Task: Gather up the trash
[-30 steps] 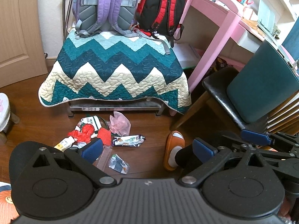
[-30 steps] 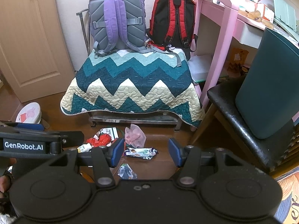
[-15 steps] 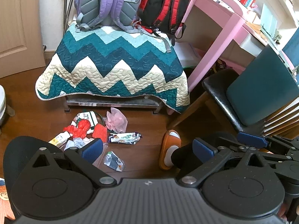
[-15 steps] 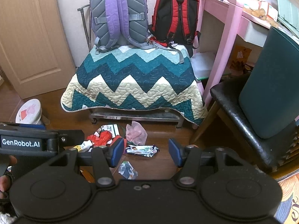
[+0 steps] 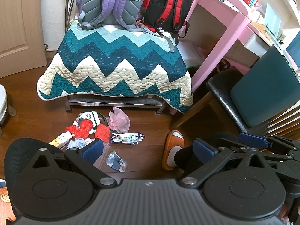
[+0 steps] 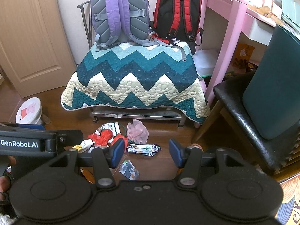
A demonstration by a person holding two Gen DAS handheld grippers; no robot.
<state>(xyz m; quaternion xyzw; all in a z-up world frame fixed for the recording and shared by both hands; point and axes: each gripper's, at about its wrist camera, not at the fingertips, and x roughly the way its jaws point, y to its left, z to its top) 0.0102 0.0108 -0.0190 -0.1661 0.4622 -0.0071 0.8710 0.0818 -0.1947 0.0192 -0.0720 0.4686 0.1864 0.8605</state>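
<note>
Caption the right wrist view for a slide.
Open right tongs above floor trash: snack wrapper, pink bag, before a quilt-covered bench.

Quilt (image 5: 116, 69) showed teal, cream and pale-blue zigzags. Backpacks were purple-grey (image 5: 110, 1) and red-black (image 5: 168, 5). Desk (image 5: 225, 28) pink; slipper (image 5: 173, 148) orange.

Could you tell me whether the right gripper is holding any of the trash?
No, the right gripper is open and empty, its fingers above the snack wrapper.
</note>
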